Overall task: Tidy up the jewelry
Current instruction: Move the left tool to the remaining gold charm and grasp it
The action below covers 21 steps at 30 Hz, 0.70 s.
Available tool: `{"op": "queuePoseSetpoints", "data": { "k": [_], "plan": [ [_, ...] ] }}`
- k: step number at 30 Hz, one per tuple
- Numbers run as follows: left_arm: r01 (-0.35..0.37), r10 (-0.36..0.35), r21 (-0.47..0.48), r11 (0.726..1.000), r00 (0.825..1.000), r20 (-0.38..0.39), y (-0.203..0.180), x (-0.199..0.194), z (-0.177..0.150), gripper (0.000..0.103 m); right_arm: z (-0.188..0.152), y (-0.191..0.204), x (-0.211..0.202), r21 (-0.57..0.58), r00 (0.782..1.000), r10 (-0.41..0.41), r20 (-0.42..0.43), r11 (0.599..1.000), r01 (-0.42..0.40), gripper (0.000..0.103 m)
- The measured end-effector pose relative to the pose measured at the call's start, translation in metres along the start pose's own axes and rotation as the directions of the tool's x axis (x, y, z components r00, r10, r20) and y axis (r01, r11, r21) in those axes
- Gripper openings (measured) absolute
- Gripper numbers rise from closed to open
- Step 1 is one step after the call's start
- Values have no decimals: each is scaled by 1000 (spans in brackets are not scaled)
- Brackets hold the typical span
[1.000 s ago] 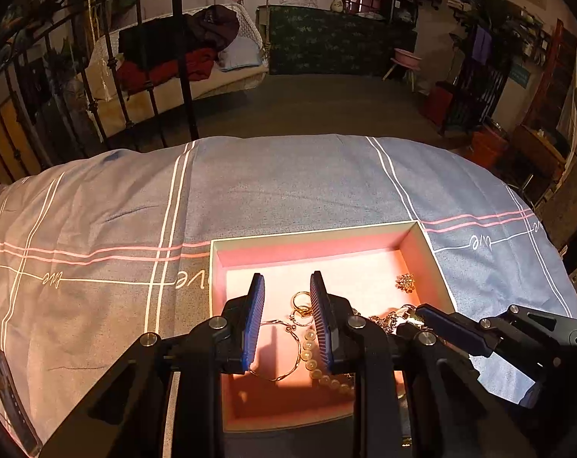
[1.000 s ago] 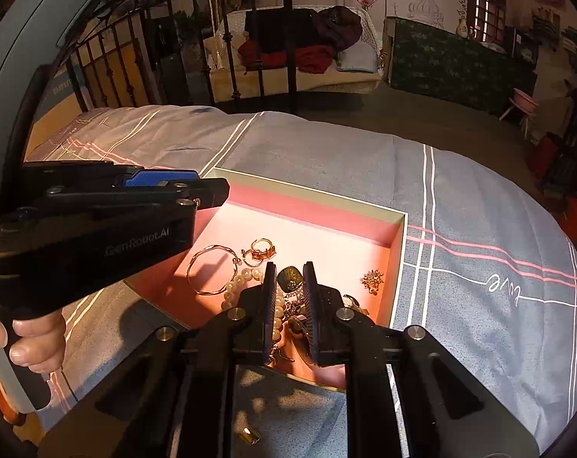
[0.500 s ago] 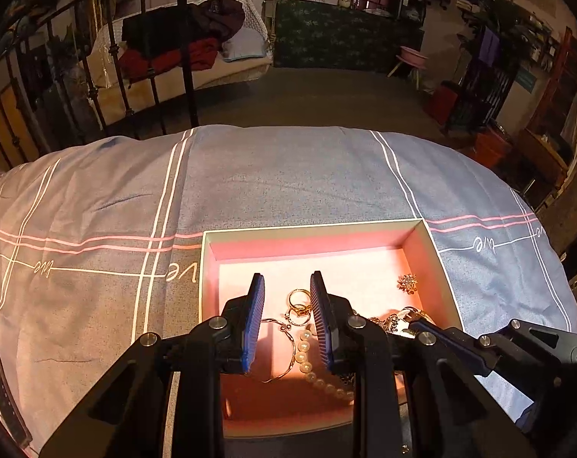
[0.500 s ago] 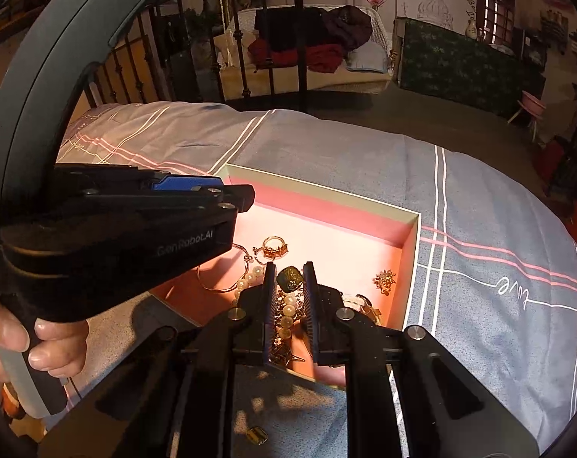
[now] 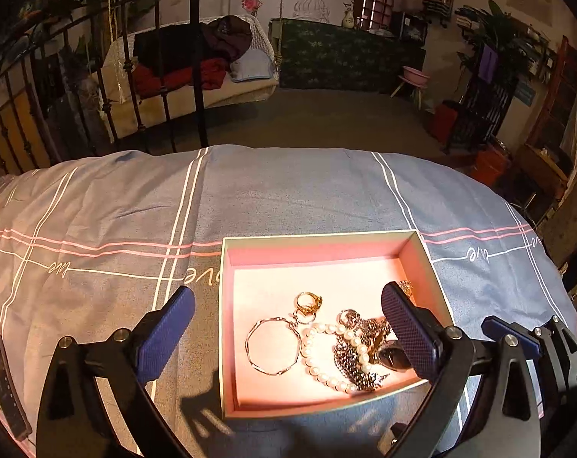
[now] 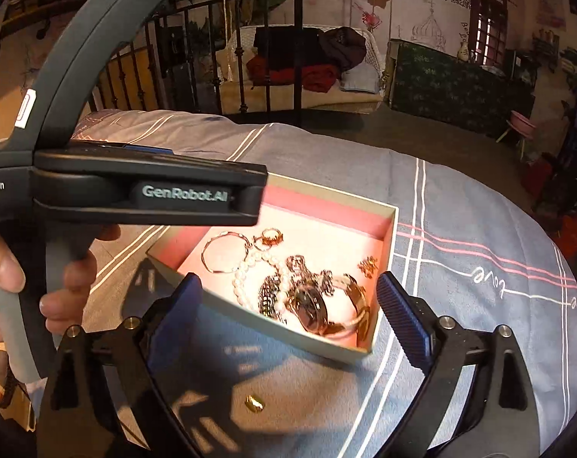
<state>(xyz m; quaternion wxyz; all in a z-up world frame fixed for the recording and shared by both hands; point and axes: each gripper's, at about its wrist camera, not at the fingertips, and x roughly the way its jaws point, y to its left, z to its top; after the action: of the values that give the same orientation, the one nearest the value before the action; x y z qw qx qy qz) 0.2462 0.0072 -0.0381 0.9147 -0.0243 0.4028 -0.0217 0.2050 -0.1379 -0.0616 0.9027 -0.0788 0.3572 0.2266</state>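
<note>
Both grippers, left gripper [image 5: 288, 328] and right gripper [image 6: 288, 305], hover with jaws wide, empty, over shallow pink-lined cardboard tray [image 5: 227, 305] on grey striped bedspread [image 5: 288, 191].

Risks:
- white pearl strand [image 5: 326, 358], dark beaded chain [image 5: 349, 362], gold watch [image 6: 319, 305] tangled at tray's near right; one pull likely drags all.
- thin gold hoop [image 5: 273, 345] lies flat at tray's left; pinch may slip.

Unclear: small gold piece [image 6: 254, 403] outside tray's near edge, identity unclear; watch blurred.

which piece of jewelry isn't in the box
The small gold piece lies alone on the bedspread, outside the box on its near side. The bangle, rings, pearls and watch all lie inside.
</note>
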Motion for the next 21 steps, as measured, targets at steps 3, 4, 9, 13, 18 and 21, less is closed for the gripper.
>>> {"op": "queuePoseSetpoints", "data": {
  "k": [3,4,9,13,18,21],
  "plan": [
    [46,-46,31,998,999,12,-7,-16,-32,96,-31,-3,-14,21,999,-27,-30,999,27,95],
    [64,-65,47,997,998,7,-10,-19,-46,96,-45,-3,-17,25,998,-42,-51,999,43,95],
    [115,-108,134,984,993,-56,-40,-26,-110,96,-104,5,-30,-9,981,-130,-142,992,130,95],
    [172,-149,187,967,980,-129,-61,-13,-133,96,-127,7,-39,12,977,-131,-169,991,135,95],
    [129,-93,218,968,981,-168,-72,9,-138,91,-127,2,-38,58,980,-102,-171,992,114,95],
    [135,-98,234,963,982,-163,-72,9,-136,80,-132,6,-39,53,980,-99,-173,993,110,95]
  ]
}}
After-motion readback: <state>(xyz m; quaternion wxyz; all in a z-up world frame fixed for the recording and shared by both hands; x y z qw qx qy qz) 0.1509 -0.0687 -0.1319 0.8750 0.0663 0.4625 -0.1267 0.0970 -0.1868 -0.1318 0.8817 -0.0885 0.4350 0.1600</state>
